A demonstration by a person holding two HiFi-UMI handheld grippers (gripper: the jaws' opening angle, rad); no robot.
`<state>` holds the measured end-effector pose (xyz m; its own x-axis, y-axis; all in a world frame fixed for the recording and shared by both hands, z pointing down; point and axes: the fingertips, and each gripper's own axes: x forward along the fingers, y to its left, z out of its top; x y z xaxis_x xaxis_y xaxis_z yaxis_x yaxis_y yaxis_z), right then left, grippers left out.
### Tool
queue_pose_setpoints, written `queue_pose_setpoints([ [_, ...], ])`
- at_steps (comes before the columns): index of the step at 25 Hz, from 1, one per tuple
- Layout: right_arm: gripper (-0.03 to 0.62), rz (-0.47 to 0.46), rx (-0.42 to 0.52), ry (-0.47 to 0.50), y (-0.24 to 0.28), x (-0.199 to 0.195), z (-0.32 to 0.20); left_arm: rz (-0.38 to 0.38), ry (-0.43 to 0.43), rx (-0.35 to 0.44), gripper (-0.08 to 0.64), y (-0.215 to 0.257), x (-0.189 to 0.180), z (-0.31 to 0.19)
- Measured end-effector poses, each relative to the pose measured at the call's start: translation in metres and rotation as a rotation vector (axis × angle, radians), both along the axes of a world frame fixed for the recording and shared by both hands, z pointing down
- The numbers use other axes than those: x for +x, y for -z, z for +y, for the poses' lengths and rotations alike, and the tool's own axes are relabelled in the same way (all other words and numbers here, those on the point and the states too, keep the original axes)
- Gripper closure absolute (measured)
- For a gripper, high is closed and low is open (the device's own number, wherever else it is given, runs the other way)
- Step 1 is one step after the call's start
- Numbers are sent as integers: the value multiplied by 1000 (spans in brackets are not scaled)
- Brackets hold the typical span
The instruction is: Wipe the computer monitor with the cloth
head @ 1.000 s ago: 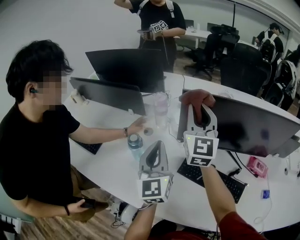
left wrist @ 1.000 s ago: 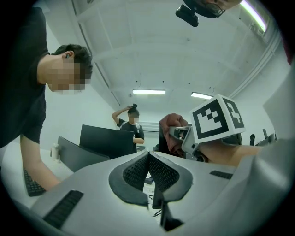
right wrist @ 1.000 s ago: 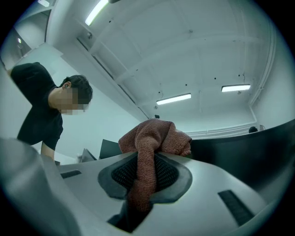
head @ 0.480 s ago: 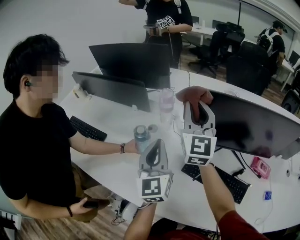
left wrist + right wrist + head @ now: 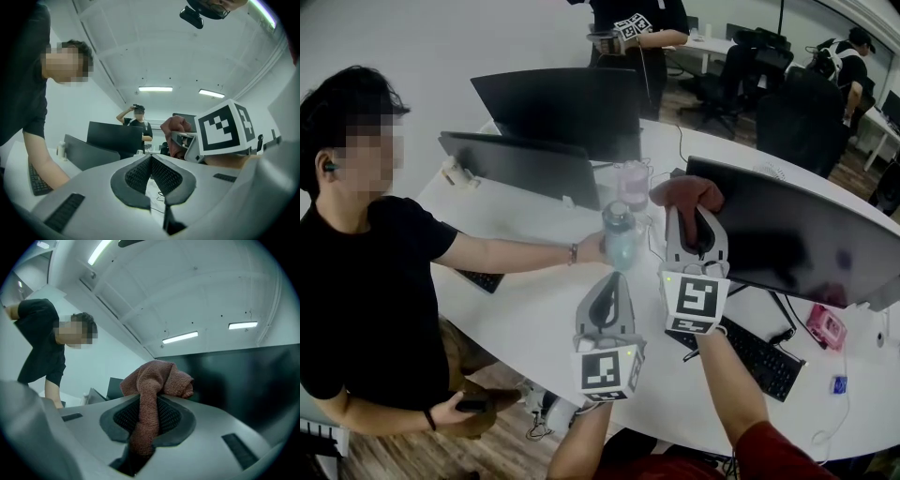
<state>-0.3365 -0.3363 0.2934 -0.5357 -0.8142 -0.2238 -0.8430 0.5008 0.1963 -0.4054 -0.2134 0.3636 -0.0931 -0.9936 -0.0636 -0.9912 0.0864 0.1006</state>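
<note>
A reddish-brown cloth (image 5: 686, 195) is bunched at the tip of my right gripper (image 5: 696, 214), which is shut on it; the cloth (image 5: 154, 380) runs down between the jaws in the right gripper view. It sits at the upper left corner of the dark computer monitor (image 5: 797, 234), close to the screen (image 5: 253, 380). My left gripper (image 5: 607, 298) hangs lower and to the left, over the white table, its jaws shut with nothing between them (image 5: 150, 164).
A seated person at the left reaches across the table (image 5: 525, 300) and holds a clear bottle (image 5: 619, 236) just left of my right gripper. Two more monitors (image 5: 558, 112) stand behind. A keyboard (image 5: 755, 352) lies below the monitor. A pink object (image 5: 825, 326) sits at the right.
The seated person picked the bottle up off the table and raised it toward the cup behind. My grippers barely moved; the cloth stays at the monitor's corner.
</note>
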Motion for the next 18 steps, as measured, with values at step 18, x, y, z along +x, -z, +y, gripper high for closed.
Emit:
queue_pose_setpoints([
  [18, 515, 28, -78, -7, -84, 4, -6, 19, 7, -79, 537, -50, -4, -16],
])
